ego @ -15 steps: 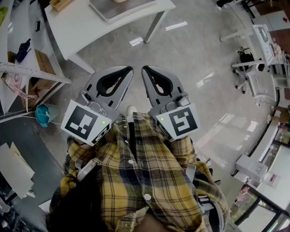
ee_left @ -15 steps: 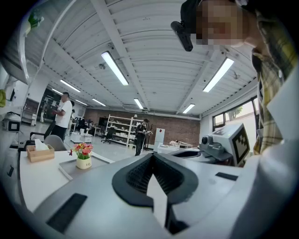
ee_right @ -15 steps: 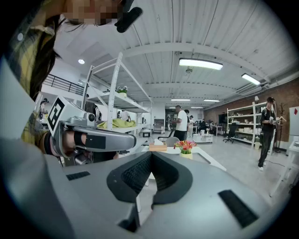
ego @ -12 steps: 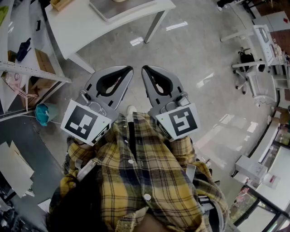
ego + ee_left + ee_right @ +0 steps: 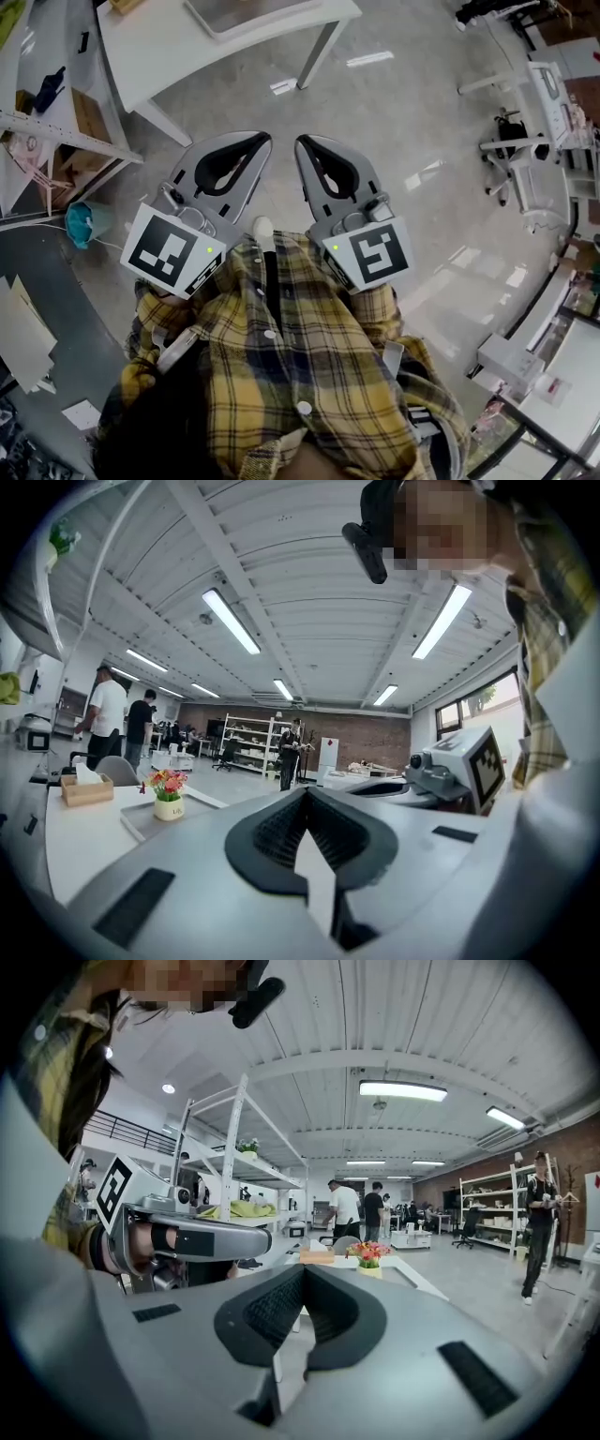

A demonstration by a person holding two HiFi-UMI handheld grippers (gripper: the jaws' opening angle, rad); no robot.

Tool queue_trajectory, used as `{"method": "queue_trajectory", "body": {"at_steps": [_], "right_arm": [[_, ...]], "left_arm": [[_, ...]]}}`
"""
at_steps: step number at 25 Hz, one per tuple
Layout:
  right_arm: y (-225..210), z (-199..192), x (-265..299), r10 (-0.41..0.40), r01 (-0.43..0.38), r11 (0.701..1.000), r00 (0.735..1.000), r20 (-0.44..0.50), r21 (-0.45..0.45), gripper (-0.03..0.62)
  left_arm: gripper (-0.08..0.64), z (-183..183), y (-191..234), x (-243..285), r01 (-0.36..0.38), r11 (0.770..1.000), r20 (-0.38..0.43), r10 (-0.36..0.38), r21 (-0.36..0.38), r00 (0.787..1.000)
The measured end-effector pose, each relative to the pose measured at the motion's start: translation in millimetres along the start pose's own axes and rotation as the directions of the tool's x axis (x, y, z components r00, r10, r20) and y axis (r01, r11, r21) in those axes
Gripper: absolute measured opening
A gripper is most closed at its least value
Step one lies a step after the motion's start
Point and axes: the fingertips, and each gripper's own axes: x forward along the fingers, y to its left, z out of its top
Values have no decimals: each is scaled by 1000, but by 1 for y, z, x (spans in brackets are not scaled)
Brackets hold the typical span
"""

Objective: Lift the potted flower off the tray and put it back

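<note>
Your left tool [image 5: 305,794] and right tool [image 5: 302,1271] are closed, empty, well apart from the bench [image 5: 80,850]. The potted flower [image 5: 169,795] stands in its tray [image 5: 139,820] there; it looks light, probably slick and breakable, so pinch the pot wall, never the blooms.

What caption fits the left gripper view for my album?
Left gripper, jaws shut and empty, points toward the potted flower on its tray.

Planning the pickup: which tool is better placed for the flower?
Probably right: both are shut and empty, but the potted flower sits nearly straight ahead of the right tool, off-axis from the left tool.
</note>
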Motion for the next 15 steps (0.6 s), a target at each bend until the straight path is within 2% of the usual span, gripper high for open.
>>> {"method": "queue_trajectory", "body": {"at_steps": [3, 6, 9, 15], "right_arm": [[-5, -3, -14, 17, -17, 1000, 1000, 16, -1, -3], [-12, -15, -26, 17, -17, 1000, 1000, -16, 7, -3], [-18, -15, -30, 25, -25, 1000, 1000, 5, 4, -3], [-26, -18, -23, 41, -41, 999, 999, -2, 10, -3]], "left_arm": [[8, -3, -11, 6, -19, 1000, 1, 19, -4, 1000], [8, -7, -20, 9, -30, 1000, 0, 30, -7, 1000], [8, -12, -25, 14, -35, 999, -7, 35, -8, 999], [8, -13, -15, 27, -40, 999, -11, 40, -16, 999]]}}
